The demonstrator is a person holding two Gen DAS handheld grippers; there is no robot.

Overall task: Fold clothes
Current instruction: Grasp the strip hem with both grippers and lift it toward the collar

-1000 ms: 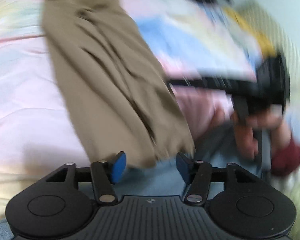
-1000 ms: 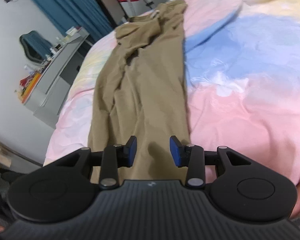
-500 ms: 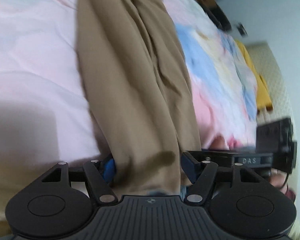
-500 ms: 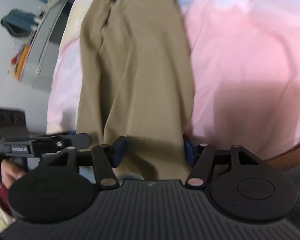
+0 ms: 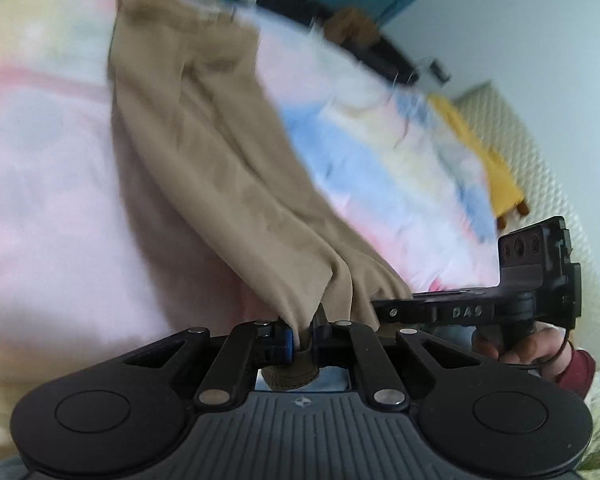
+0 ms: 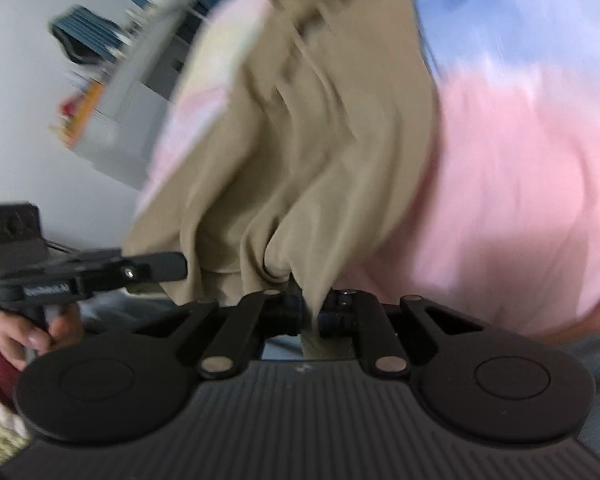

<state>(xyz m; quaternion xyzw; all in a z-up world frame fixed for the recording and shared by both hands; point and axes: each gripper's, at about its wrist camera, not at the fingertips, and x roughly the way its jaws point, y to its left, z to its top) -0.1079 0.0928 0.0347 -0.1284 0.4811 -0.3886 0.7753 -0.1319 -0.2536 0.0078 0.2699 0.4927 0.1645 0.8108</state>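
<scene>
both claws had hold of the near hem of the tan trousers (image 5: 220, 184) — a corner each, likely so the end could be carried up over the rest lying along the bed (image 5: 40, 168). left claw (image 5: 298, 338) was clenched on a bunched corner; right claw (image 6: 310, 314) pinched the other, cloth pulled taut into folds between them.
</scene>
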